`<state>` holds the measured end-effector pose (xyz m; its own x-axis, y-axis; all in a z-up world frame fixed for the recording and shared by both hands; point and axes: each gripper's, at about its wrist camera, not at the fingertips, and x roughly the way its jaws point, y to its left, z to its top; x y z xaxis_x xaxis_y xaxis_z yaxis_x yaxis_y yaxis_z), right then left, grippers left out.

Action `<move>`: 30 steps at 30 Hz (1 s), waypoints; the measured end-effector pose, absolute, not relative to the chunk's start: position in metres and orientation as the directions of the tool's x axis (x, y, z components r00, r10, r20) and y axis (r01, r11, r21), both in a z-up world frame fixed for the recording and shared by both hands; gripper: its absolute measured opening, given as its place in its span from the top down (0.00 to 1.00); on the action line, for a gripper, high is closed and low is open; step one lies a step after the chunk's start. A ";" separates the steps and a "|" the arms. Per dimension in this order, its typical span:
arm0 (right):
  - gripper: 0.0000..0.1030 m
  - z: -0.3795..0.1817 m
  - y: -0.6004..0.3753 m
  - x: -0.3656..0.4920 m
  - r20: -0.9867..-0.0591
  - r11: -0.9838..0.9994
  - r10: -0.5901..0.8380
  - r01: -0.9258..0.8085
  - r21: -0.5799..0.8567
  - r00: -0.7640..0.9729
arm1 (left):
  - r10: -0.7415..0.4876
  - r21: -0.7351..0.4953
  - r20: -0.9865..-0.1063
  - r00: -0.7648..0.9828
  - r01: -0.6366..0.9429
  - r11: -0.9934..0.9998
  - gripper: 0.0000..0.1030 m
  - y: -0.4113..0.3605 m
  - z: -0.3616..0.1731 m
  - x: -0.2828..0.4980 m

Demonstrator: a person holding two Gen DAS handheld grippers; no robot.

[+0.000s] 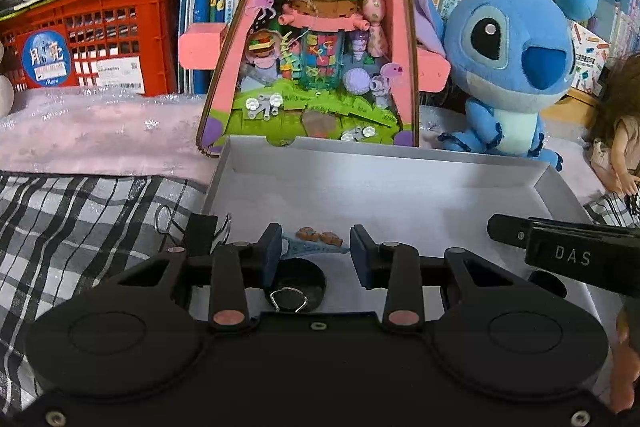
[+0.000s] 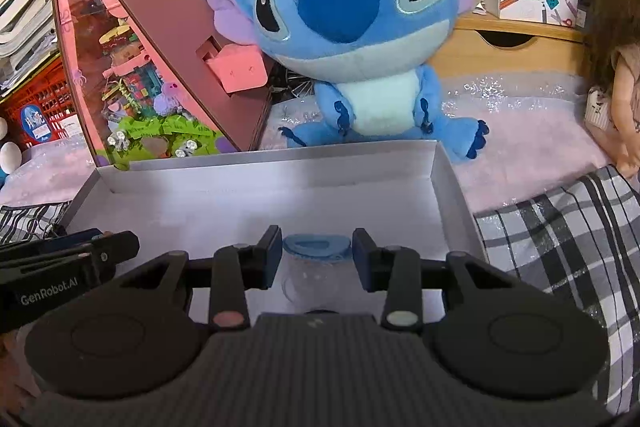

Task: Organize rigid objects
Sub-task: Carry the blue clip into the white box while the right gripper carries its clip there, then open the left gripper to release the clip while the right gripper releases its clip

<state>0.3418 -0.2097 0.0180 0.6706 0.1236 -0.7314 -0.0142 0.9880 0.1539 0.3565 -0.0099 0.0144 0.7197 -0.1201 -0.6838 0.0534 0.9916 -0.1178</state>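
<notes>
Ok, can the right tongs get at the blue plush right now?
Probably not yet: the right tongs are shut on a jar, and the far wall of the box stands between them and the plush.

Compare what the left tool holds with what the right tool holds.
The flat blue piece in the left tool is thin, with brown bits on top; the clear jar in the right tool is rounded and blue-lidded. The piece lies flat; the jar stands upright. Both are held over the white box.
</notes>
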 end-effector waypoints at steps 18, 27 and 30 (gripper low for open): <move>0.53 0.017 -0.210 0.342 -0.735 0.987 0.127 -0.012 0.160 0.666 | -0.108 -0.098 -0.687 0.719 0.056 0.994 0.65 -0.012 0.012 0.358; 0.27 0.019 -0.211 0.340 -0.731 0.988 0.113 0.002 0.154 0.673 | -0.130 -0.130 -0.684 0.718 0.055 0.990 0.48 -0.008 0.014 0.357; 0.21 0.023 -0.214 0.336 -0.721 0.987 0.111 0.007 0.159 0.684 | -0.131 -0.136 -0.687 0.715 0.051 0.989 0.45 -0.008 0.015 0.356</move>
